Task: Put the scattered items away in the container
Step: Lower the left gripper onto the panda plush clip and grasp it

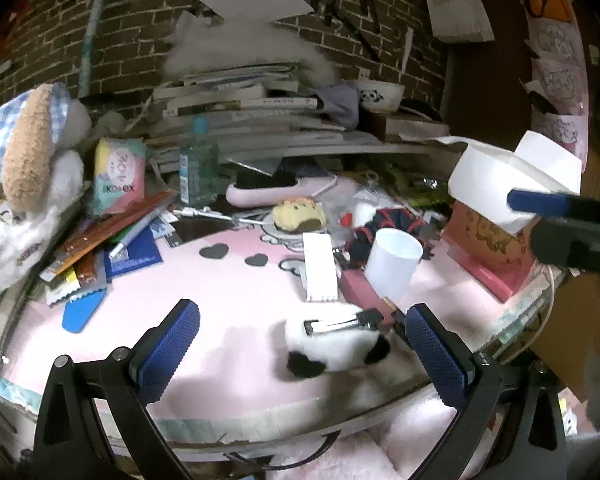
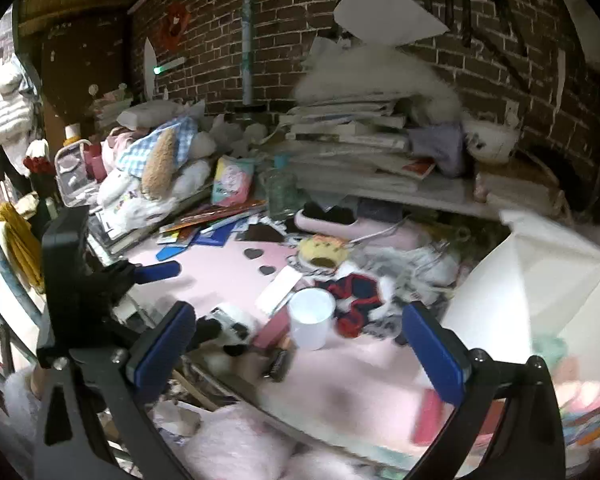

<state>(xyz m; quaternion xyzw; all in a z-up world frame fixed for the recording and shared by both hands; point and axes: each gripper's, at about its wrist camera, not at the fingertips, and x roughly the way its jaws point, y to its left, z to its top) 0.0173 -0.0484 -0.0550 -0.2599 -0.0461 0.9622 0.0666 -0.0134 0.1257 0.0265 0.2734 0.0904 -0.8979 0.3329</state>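
Near the front edge of the pink desk (image 1: 228, 300), the left gripper (image 1: 302, 354) hovers with its jaws spread wide and holding nothing; a black-and-white plush panda (image 1: 336, 350) carrying a metal clip (image 1: 342, 322) lies between and just beyond the blue pads. Behind the panda stand a white cup (image 1: 394, 268), a white paper strip (image 1: 320, 272) and a pink flat case (image 1: 358, 290); a yellow plush toy (image 1: 298, 218) and a red-and-navy knitted piece (image 1: 384, 224) lie farther back. The white container (image 1: 496, 178) sits at the desk's right side, on a pink box (image 1: 488, 248). The right gripper (image 2: 300, 354) hangs above the desk, jaws likewise spread and empty, with the cup (image 2: 312, 318) between its pads in view and the container (image 2: 540, 280) to its right.
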